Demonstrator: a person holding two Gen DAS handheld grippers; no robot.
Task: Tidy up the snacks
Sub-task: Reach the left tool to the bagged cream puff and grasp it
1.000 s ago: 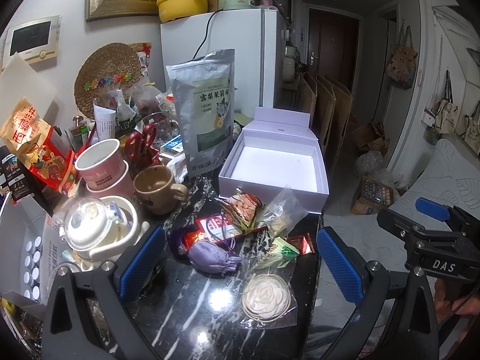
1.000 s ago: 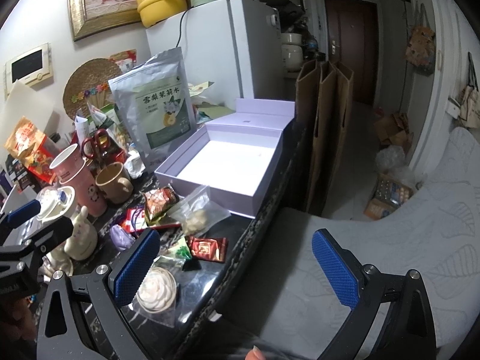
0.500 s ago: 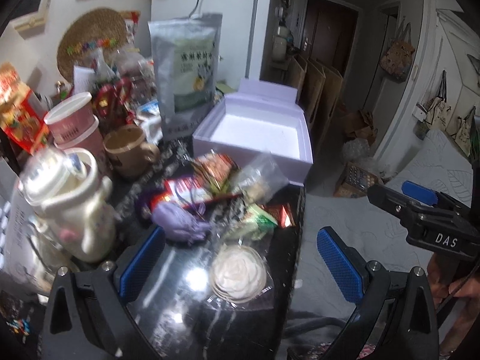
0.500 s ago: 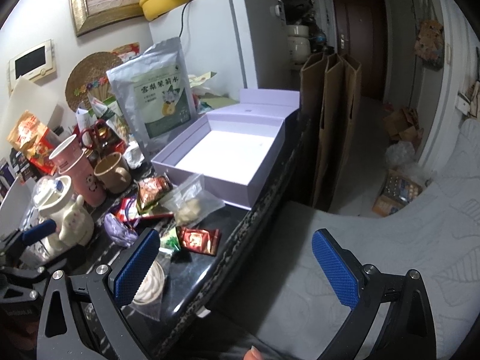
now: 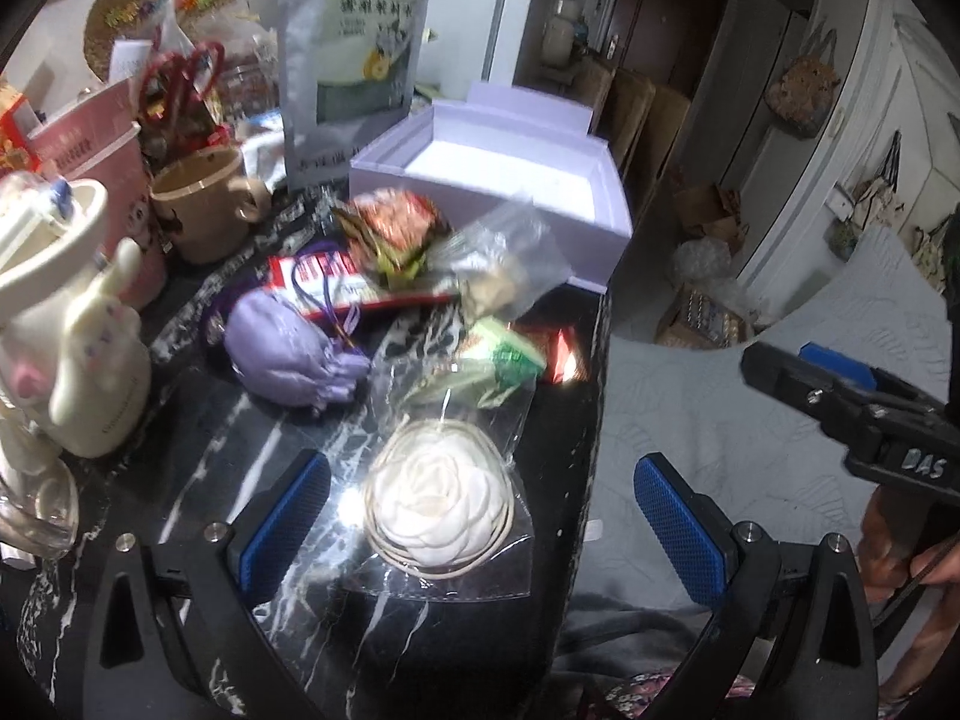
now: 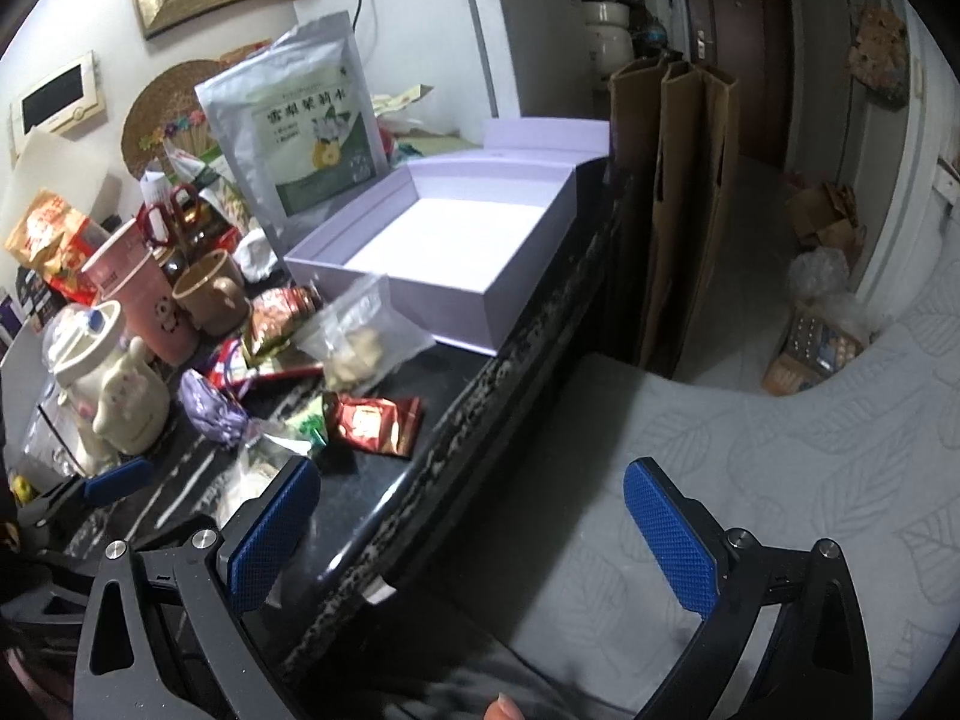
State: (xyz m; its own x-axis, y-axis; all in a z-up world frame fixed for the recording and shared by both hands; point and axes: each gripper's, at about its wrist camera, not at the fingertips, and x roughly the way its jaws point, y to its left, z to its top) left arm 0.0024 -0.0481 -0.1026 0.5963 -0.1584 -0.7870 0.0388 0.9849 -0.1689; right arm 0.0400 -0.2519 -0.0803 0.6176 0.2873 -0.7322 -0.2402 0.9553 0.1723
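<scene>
A white rose-shaped sweet in a clear bag [image 5: 443, 504] lies on the black marble table [image 5: 228, 438], between the fingers of my open left gripper [image 5: 480, 516], which hovers just over it. Behind it lie a purple pouch [image 5: 282, 348], a green packet [image 5: 507, 357], a red packet [image 6: 375, 423], a clear bag of pale snacks [image 6: 357, 351] and a red-and-white wrapper [image 5: 336, 279]. The open lilac box [image 5: 510, 174] stands empty at the back. My right gripper [image 6: 474, 540] is open over the table's right edge, holding nothing.
A cream teapot [image 5: 66, 324], a brown mug [image 5: 207, 198], pink cups [image 5: 90, 150] and a tall silver pouch [image 5: 354, 54] crowd the left and back. Brown paper bags [image 6: 678, 198] stand to the right of the table. A grey quilted surface [image 6: 750, 420] lies below the table edge.
My left gripper has dropped and moved forward, so the rose sweet now sits between its fingers. My right gripper has edged forward toward the table's edge.
</scene>
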